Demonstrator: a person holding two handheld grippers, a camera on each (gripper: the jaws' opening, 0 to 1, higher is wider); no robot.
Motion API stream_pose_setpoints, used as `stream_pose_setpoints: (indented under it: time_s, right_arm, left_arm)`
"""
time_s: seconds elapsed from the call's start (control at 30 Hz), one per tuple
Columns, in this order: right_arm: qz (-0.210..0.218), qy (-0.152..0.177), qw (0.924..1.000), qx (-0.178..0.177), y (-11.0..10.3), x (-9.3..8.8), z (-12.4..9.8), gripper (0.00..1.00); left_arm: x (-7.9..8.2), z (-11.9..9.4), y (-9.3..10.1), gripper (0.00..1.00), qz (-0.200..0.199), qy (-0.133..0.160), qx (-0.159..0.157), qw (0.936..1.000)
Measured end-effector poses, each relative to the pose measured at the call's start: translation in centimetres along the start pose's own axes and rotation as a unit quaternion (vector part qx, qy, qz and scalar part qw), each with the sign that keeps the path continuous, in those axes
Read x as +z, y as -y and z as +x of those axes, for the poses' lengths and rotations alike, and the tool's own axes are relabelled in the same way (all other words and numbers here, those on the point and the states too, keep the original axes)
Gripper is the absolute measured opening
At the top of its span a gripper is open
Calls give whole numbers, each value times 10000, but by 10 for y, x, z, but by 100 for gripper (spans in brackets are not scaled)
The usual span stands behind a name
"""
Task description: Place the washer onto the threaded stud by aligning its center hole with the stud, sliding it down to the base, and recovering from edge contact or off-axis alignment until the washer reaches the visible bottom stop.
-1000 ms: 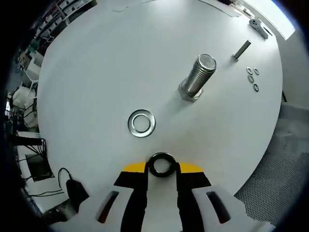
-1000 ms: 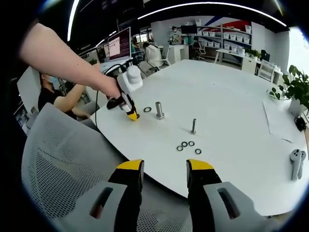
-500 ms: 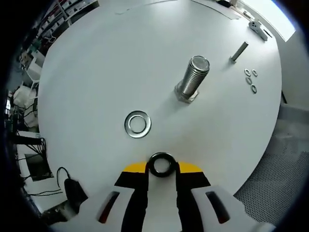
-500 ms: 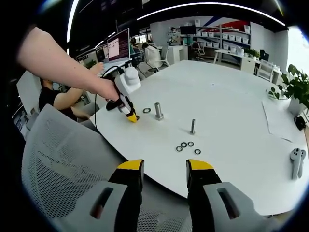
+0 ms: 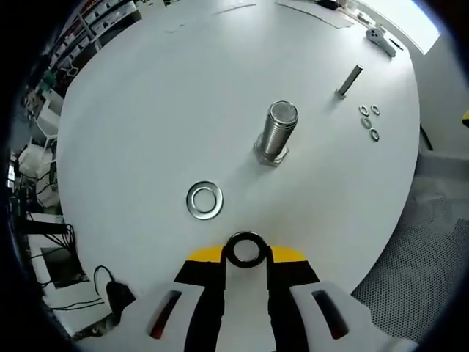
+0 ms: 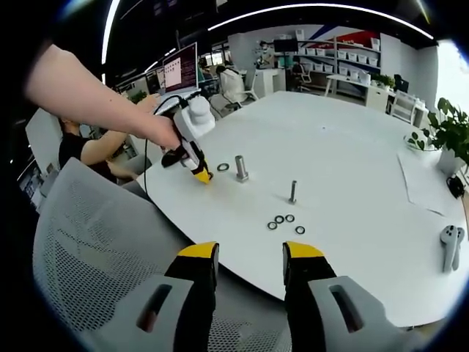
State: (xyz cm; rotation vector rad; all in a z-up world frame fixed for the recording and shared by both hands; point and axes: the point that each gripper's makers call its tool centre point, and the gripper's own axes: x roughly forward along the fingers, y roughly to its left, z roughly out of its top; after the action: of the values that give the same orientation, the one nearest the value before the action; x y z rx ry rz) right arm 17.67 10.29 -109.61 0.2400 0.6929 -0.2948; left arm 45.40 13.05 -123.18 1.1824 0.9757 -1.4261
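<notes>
Fingers of the left gripper [image 5: 246, 253] pinched a dark washer [image 5: 245, 249] at the lower centre of the left gripper view, above the white desk [image 5: 161, 110]; just beyond lay a silver washer [image 5: 204, 200], then the upright threaded stud [image 5: 275, 132] mid-frame. In the right gripper view, the right gripper [image 6: 249, 264] sat spread wide, holding nothing
</notes>
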Motion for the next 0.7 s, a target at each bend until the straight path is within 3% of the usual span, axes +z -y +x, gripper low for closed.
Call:
stream_pose_setpoints:
  time_s: [0.13,0.4,0.7]
  right_arm:
    - [-4,-20,10000,11,-1,0,0,37]
    - [-13,-21,10000,13,-1,0,0,37]
    - [-8,-19,10000,14,-2,0,-1,36]
  left_arm:
    - [9,-6,2,19,-6,52,-184,9998]
    - [39,-22,-5,19,97,268,-193,9994]
    - [64,-45,3,19,197,526,-235,9981]
